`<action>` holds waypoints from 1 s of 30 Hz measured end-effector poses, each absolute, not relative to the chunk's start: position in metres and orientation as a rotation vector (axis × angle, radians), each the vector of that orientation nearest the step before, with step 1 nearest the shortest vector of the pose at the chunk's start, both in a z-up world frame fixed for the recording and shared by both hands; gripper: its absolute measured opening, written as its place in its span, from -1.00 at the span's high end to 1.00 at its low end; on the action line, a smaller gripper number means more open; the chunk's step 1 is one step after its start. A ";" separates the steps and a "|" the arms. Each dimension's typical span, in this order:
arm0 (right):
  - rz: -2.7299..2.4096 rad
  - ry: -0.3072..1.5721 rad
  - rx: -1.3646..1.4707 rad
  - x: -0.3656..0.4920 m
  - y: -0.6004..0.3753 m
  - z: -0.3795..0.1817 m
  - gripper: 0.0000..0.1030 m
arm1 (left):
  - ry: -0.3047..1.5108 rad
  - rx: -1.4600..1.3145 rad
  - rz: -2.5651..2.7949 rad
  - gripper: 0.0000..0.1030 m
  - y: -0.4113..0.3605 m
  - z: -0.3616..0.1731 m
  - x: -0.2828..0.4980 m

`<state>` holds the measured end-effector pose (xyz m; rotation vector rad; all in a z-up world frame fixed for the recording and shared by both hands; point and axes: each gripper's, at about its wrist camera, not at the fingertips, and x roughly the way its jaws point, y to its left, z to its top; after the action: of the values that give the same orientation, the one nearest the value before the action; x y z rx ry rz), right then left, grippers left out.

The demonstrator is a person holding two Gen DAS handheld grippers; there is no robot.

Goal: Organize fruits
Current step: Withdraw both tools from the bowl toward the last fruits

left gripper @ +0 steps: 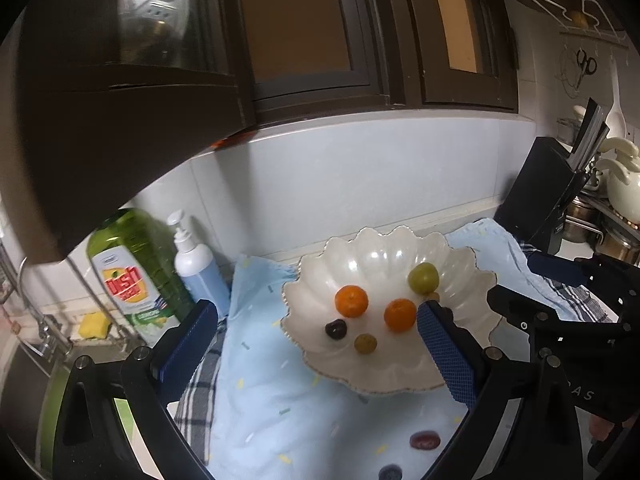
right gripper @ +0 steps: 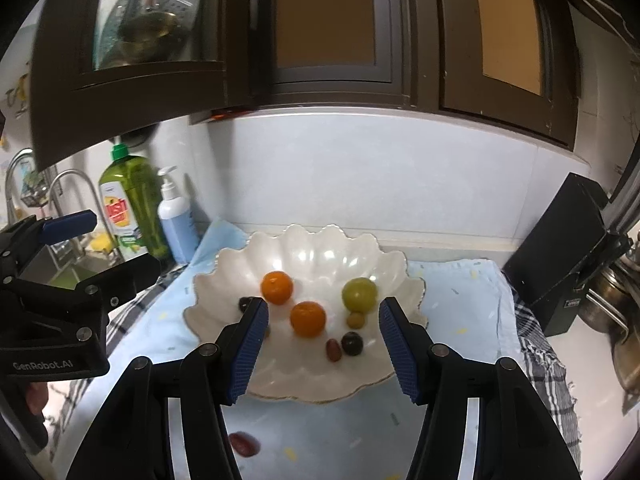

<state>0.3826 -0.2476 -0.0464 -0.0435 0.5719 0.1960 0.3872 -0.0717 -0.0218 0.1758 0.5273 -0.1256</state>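
The counter [right gripper: 592, 344] shows bare at the right edge of the right wrist view. Directly on it lie a checked cloth [right gripper: 548, 364] under a light blue towel [right gripper: 460, 292], a black knife block [right gripper: 568, 252] at right, and a green detergent bottle [right gripper: 128, 200] and pump bottle [right gripper: 176, 220] at left.

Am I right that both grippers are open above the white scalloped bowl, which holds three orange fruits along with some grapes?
Not quite: the bowl holds two orange fruits, not three, as the right wrist view shows. Both the left gripper and right gripper are open.
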 end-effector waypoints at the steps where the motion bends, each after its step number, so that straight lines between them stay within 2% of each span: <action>1: 0.201 0.571 -0.046 0.380 -0.246 -0.046 -0.14 | 0.528 0.171 -0.122 -0.97 -0.069 -0.021 0.384; 15: 0.278 0.557 -0.068 0.341 -0.227 -0.042 -0.14 | 0.531 0.138 -0.066 -0.97 -0.048 -0.022 0.332; 30: 0.361 0.644 -0.093 0.320 -0.207 -0.078 -0.14 | 0.640 0.103 -0.056 -0.96 -0.035 -0.067 0.301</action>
<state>0.3198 -0.2072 -0.0784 -0.0926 0.6437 0.3614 0.3008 -0.0347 -0.0665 0.1029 0.6399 -0.0560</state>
